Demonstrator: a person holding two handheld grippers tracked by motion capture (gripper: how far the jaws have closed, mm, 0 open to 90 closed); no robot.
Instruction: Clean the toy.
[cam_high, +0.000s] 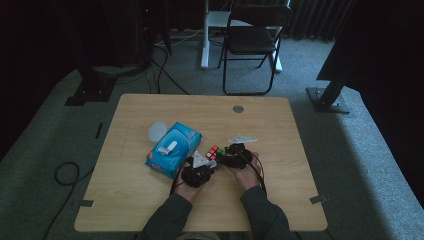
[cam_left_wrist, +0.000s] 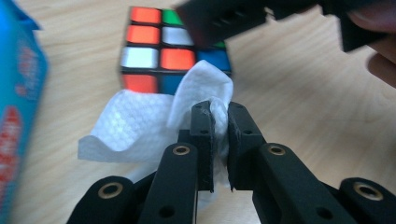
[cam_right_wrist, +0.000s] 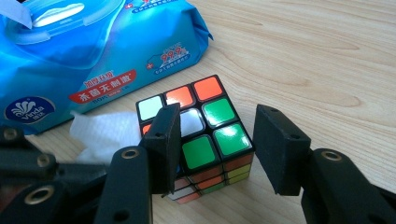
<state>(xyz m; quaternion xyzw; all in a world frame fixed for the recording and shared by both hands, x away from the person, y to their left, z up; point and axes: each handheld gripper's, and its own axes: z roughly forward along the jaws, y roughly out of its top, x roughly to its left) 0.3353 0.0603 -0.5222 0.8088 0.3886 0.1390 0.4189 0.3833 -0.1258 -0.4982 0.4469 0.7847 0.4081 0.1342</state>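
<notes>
Three things lay on the pale wooden worktop (cam_high: 150, 200). Largest, the blue plastic pack of wet wipes (cam_right_wrist: 93, 51) sat at the left, its flap lid open. Just right of it stood the multicoloured puzzle cube (cam_right_wrist: 201, 126), straddled by the right gripper (cam_right_wrist: 217, 149), whose fingers stood apart, probably to steady it. Smallest, the white wet wipe (cam_left_wrist: 135, 126) was clamped in the left gripper (cam_left_wrist: 220, 140), apparently ready for wiping the cube.

L gripper (cam_left_wrist: 220, 122) jaws clamp wipe (cam_left_wrist: 140, 126); cube (cam_left_wrist: 163, 51) behind, touching wipe.
</notes>
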